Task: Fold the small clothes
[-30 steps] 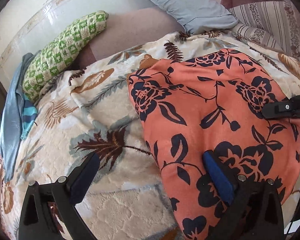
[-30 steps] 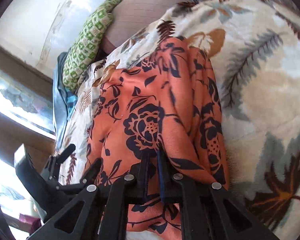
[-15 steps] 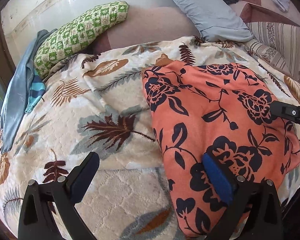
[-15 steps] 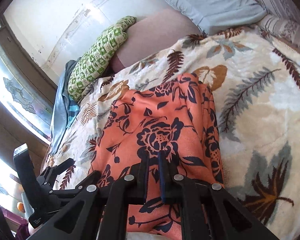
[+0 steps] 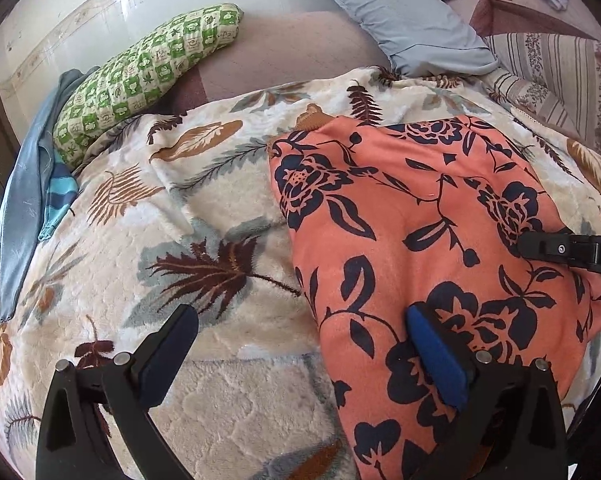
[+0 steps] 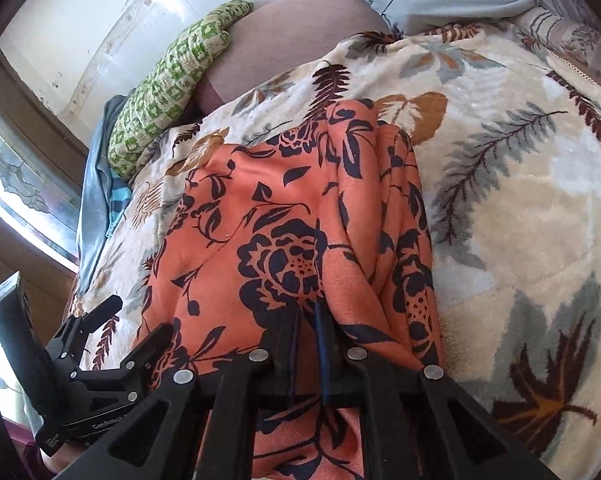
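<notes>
An orange garment with dark blue flowers (image 5: 420, 216) lies spread on a leaf-patterned blanket (image 5: 204, 208). My left gripper (image 5: 300, 340) is open over the garment's left edge. Its right pad (image 5: 432, 356) sits over the cloth and its left pad (image 5: 172, 344) over the blanket. In the right wrist view, my right gripper (image 6: 308, 316) is shut on a bunched fold of the orange garment (image 6: 260, 216), which pulls up in creases toward the jaws. The right gripper's tip (image 5: 526, 246) also shows at the garment's right side. The left gripper (image 6: 134, 322) appears at the lower left.
A green checked pillow (image 5: 148, 72) and a blue cloth (image 5: 28, 184) lie at the far left by the wall. A grey-blue pillow (image 5: 396, 20) and a striped sheet (image 5: 556, 76) sit at the back right. A window (image 6: 16, 184) is at the left.
My right gripper has kept its grip on the orange garment and lifted slightly with it. The left gripper has rolled a little and stays open over the garment's edge.
</notes>
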A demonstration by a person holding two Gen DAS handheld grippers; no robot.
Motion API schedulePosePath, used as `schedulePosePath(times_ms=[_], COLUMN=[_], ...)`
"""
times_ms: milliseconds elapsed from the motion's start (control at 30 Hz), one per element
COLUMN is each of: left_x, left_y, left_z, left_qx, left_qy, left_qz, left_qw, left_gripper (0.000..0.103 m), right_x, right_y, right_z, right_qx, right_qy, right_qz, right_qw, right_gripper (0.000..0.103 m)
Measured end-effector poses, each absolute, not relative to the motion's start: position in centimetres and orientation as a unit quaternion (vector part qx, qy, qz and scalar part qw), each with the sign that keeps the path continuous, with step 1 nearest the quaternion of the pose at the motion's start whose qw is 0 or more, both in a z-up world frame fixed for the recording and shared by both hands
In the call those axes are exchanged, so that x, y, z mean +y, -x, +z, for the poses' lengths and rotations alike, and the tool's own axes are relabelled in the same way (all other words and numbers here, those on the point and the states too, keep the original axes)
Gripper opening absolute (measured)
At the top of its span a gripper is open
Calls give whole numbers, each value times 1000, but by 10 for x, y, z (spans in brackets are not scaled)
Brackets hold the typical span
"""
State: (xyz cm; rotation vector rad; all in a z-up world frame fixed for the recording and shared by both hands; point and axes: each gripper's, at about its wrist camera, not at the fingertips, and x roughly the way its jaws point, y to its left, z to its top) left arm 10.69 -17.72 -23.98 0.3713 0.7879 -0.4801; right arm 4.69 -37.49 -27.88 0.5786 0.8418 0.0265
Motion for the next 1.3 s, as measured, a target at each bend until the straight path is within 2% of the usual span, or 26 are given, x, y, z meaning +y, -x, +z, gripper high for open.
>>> schedulePosePath(times_ms=[1300], left_x=[-168], left_y=[-102], left_z=[-245], left_qx=[374], left_qy=[-151], left_qz=[-226], left_qw=[887], left_gripper=[103], right_x=[-375], right_y=[-33], right_z=[-278], right_qx=[382], right_qy=[-291], right_qz=[16], right_qw=[877], right_gripper=[11])
